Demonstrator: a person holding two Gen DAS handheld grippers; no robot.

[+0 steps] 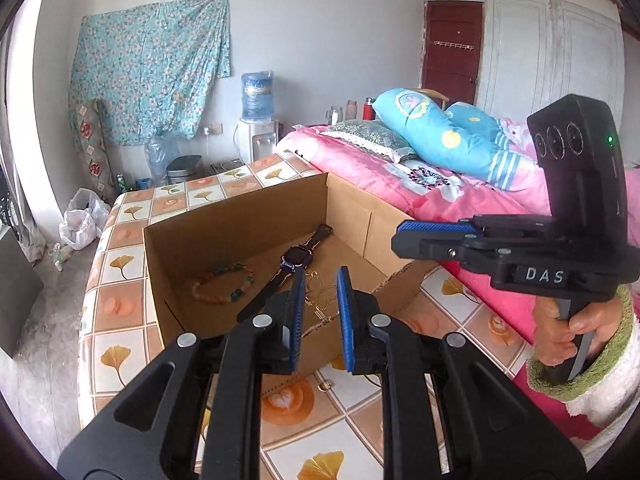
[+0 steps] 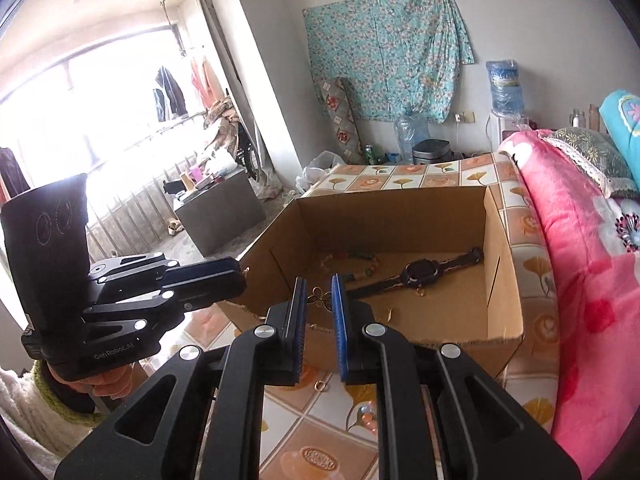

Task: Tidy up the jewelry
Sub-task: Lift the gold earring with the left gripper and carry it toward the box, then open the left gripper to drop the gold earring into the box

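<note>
An open cardboard box [image 1: 240, 204] [image 2: 380, 216] stands on the table. Inside it lie a beaded bracelet [image 1: 224, 284] [image 2: 356, 258], a dark wristwatch [image 1: 292, 262] [image 2: 420, 272] and a small gold ring [image 2: 418, 292]. My left gripper [image 1: 320, 280] [image 2: 242, 276] hovers over the box's near edge, shut on a gold ring-link ornament [image 1: 320, 296]. My right gripper [image 2: 320, 284] [image 1: 396, 236] is beside it over the box, shut on a gold flower-shaped ornament [image 2: 320, 297]. Another small gold ring [image 1: 326, 384] [image 2: 320, 386] lies on the table in front of the box.
The table [image 1: 120, 360] [image 2: 400, 420] has a leaf-patterned tile cover. A bed with a pink blanket [image 1: 420, 192] [image 2: 580, 280] runs along its right side. A water dispenser [image 1: 258, 136] and a plastic bag [image 1: 82, 220] are beyond. A hand [image 1: 576, 328] in a fleece sleeve grips the right handle.
</note>
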